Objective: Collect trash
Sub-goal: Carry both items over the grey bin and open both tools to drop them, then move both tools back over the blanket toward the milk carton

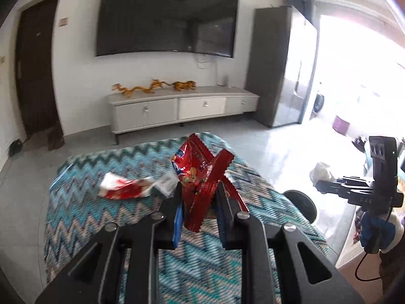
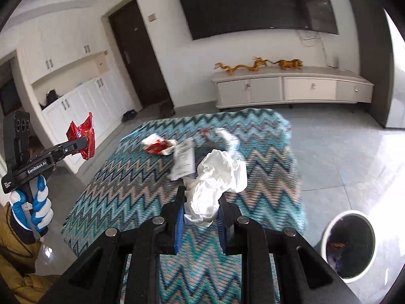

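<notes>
My left gripper (image 1: 198,192) is shut on a crumpled red snack wrapper (image 1: 200,174) and holds it above the zigzag-patterned table (image 1: 101,228). It also shows in the right wrist view (image 2: 84,140) with the red wrapper (image 2: 84,133). My right gripper (image 2: 201,197) is shut on a crumpled white tissue (image 2: 217,177), above the table (image 2: 265,172). It shows in the left wrist view (image 1: 320,186) with the tissue (image 1: 321,172). A red-and-white wrapper (image 2: 158,147) and a white paper packet (image 2: 183,162) lie on the table. A white bin (image 2: 350,243) stands on the floor at the right.
A white TV cabinet (image 1: 182,109) with gold dragon figures (image 1: 154,87) stands against the far wall under a wall TV (image 1: 167,20). A dark door (image 2: 139,58) and white cupboards (image 2: 76,96) are at the left. The floor is glossy tile.
</notes>
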`<state>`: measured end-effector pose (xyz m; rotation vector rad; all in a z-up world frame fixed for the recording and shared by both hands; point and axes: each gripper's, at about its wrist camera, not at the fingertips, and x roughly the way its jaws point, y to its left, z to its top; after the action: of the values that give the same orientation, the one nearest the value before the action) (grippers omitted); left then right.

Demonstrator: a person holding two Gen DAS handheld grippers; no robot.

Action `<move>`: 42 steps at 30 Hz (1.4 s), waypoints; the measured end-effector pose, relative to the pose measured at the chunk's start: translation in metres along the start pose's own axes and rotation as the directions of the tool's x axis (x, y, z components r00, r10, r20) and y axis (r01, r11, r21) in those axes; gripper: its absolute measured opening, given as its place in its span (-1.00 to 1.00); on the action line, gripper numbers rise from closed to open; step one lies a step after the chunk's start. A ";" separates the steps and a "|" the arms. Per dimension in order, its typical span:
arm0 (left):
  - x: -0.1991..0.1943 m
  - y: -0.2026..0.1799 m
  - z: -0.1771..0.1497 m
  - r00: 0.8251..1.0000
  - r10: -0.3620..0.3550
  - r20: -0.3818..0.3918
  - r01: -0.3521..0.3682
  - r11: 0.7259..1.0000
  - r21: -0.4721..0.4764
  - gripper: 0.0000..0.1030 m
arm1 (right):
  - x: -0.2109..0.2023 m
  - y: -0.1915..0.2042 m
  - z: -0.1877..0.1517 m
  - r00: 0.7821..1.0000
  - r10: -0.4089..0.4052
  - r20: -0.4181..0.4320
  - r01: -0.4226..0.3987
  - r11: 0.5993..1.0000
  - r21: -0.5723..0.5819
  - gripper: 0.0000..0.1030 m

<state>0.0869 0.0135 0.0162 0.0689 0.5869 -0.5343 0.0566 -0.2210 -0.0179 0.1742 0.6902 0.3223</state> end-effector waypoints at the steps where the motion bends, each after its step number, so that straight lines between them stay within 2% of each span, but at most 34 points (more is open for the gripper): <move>1: 0.012 -0.015 0.007 1.000 -0.026 -0.017 0.027 1.000 0.017 -0.60 | -0.007 -0.015 -0.002 1.000 -0.020 0.011 0.020 1.000 0.022 -0.60; 5: 0.073 -0.083 0.029 0.985 -0.136 -0.105 0.144 0.987 0.070 -0.60 | -0.026 -0.075 -0.016 0.991 -0.131 0.024 0.128 0.987 0.102 -0.60; 8: 0.127 -0.137 0.037 0.959 -0.213 -0.187 0.232 0.969 0.085 -0.60 | -0.031 -0.125 -0.031 0.974 -0.227 0.003 0.224 0.961 0.160 -0.60; 11: 0.190 -0.192 0.037 0.917 -0.281 -0.281 0.314 0.946 0.079 -0.60 | -0.027 -0.179 -0.051 0.956 -0.291 -0.044 0.293 0.927 0.233 -0.59; 14: 0.251 -0.241 0.028 0.871 -0.322 -0.371 0.366 0.929 0.055 -0.59 | -0.015 -0.233 -0.070 0.940 -0.323 -0.106 0.340 0.889 0.308 -0.59; 17: 0.312 -0.281 0.014 0.827 -0.331 -0.454 0.388 0.921 0.035 -0.57 | -0.003 -0.280 -0.091 0.928 -0.338 -0.156 0.372 0.852 0.368 -0.56; 22: 0.384 -0.324 -0.009 0.771 -0.331 -0.544 0.392 0.920 -0.004 -0.56 | 0.018 -0.340 -0.123 0.910 -0.349 -0.225 0.414 0.795 0.444 -0.56; 23: 0.394 -0.329 -0.014 0.762 -0.336 -0.553 0.396 0.918 -0.011 -0.53 | 0.022 -0.349 -0.128 0.906 -0.350 -0.237 0.422 0.785 0.454 -0.56; 24: 0.402 -0.333 -0.017 0.753 -0.340 -0.564 0.399 0.917 -0.021 -0.39 | 0.024 -0.356 -0.133 0.903 -0.348 -0.251 0.427 0.784 0.451 -0.55; 25: 0.411 -0.337 -0.021 0.735 -0.353 -0.580 0.406 0.913 -0.040 -0.31 | 0.028 -0.361 -0.137 0.898 -0.353 -0.262 0.437 0.775 0.456 -0.55; 26: 0.416 -0.339 -0.023 0.724 -0.363 -0.587 0.410 0.910 -0.057 -0.22 | 0.031 -0.366 -0.142 0.894 -0.356 -0.273 0.446 0.766 0.462 -0.52; 28: 0.423 -0.343 -0.024 0.717 -0.373 -0.589 0.413 0.908 -0.072 -0.17 | 0.037 -0.374 -0.150 0.883 -0.363 -0.297 0.466 0.750 0.469 -0.38; 30: 0.424 -0.343 -0.025 0.708 -0.386 -0.592 0.419 0.904 -0.088 -0.03 | 0.039 -0.376 -0.154 0.872 -0.375 -0.314 0.485 0.742 0.463 -0.11; 34: 0.419 -0.338 -0.019 0.701 -0.411 -0.583 0.433 0.895 -0.110 0.00 | 0.038 -0.374 -0.157 0.863 -0.384 -0.329 0.501 0.738 0.452 0.01; 36: 0.409 -0.335 -0.014 0.706 -0.419 -0.570 0.442 0.890 -0.107 0.00 | 0.037 -0.370 -0.153 0.856 -0.395 -0.333 0.512 0.735 0.444 0.11; 37: 0.402 -0.333 -0.010 0.713 -0.420 -0.561 0.445 0.890 -0.100 0.00 | 0.034 -0.367 -0.150 0.857 -0.399 -0.327 0.512 0.735 0.444 0.11; 39: 0.382 -0.325 0.000 0.740 -0.416 -0.529 0.447 0.892 -0.076 0.00 | 0.025 -0.361 -0.145 0.859 -0.409 -0.307 0.510 0.734 0.449 0.14; 42: 0.346 -0.314 0.022 0.802 -0.398 -0.446 0.433 0.901 -0.027 0.00 | 0.012 -0.346 -0.131 0.855 -0.442 -0.271 0.518 0.727 0.450 0.27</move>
<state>0.1843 -0.4210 -0.1266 0.1380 1.0422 -0.9869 0.0612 -0.5338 -0.2152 0.4705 0.9311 -0.3717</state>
